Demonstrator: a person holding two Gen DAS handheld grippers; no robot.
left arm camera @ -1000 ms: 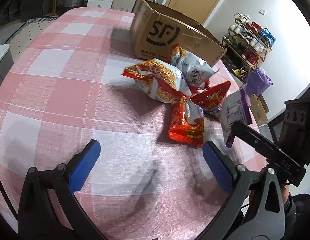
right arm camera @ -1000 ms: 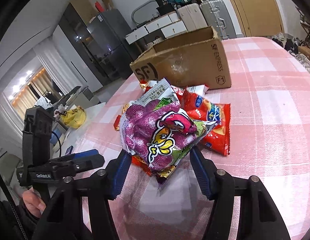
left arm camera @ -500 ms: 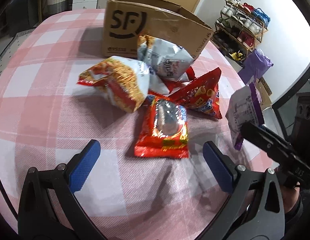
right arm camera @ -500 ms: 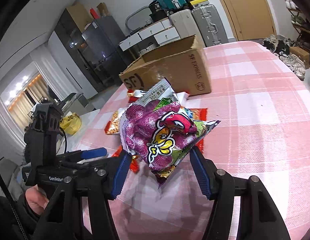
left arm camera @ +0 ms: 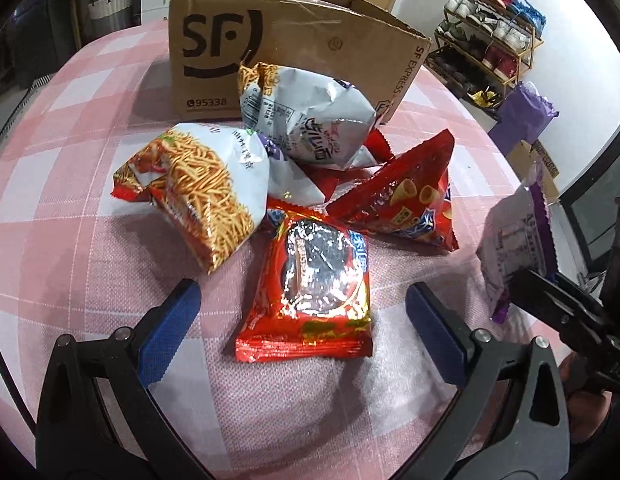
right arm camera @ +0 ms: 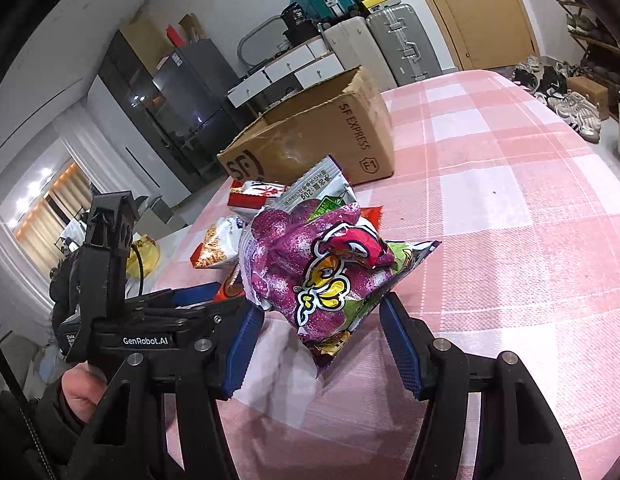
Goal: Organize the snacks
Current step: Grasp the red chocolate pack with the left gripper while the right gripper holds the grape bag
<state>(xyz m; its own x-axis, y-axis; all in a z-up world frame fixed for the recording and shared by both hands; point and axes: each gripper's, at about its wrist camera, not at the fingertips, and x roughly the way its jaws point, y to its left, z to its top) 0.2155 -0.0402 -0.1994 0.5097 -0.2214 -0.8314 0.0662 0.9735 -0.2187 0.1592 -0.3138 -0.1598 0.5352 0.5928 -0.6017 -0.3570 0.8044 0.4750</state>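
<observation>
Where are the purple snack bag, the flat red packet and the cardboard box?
purple snack bag [right arm camera: 310,276]: right wrist view, on its printed front.
flat red packet [left arm camera: 314,280]: left wrist view, on its silvery middle.
cardboard box [left arm camera: 214,46]: left wrist view, on the side wall with the logo.

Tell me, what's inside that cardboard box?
Nothing shows. Both views catch the box from the side, so only its outer walls and open top rim are visible; the interior is hidden. The snack bags lie on the table in front of it.

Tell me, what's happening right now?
Right claw shut on purple snack bag. Left claw open above red packet. Cardboard box unobstructed.
</observation>
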